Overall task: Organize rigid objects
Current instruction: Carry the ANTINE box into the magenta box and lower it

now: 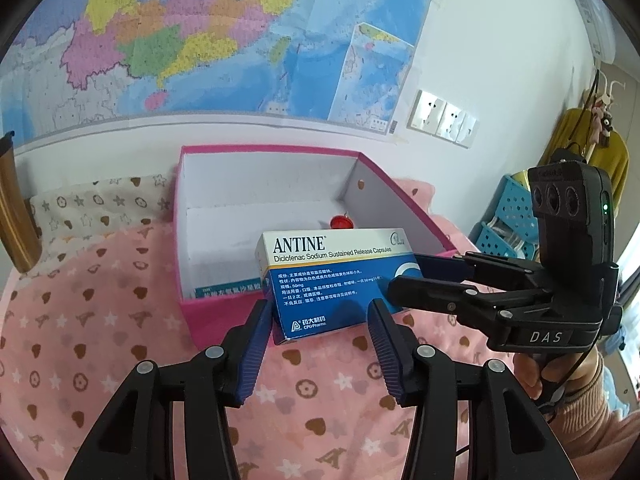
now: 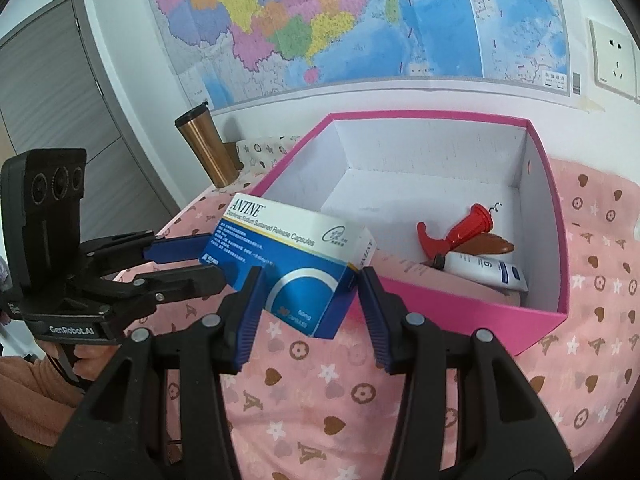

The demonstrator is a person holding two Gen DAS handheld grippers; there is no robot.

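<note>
A blue and white medicine box (image 1: 336, 280) (image 2: 280, 256) marked ANTINE hangs tilted just in front of an open pink box (image 1: 272, 148) (image 2: 420, 114). My left gripper (image 1: 320, 306) (image 2: 214, 258) has its blue pads against one end of the medicine box. My right gripper (image 2: 308, 280) (image 1: 408, 276) clasps the other end, pads on both sides. Inside the pink box lie a red corkscrew-like tool (image 2: 468, 224) (image 1: 342, 222), a brown piece (image 2: 492, 246), a white tube (image 2: 484, 272) and another printed carton (image 1: 228, 288), mostly hidden by the front wall.
A pink patterned bedspread (image 1: 120, 340) (image 2: 320, 400) covers the surface. A copper tumbler (image 2: 204, 148) stands at the back left by the wall. Blue perforated baskets (image 1: 508, 216) sit at the right. A hand (image 1: 528, 376) grips the right tool's handle.
</note>
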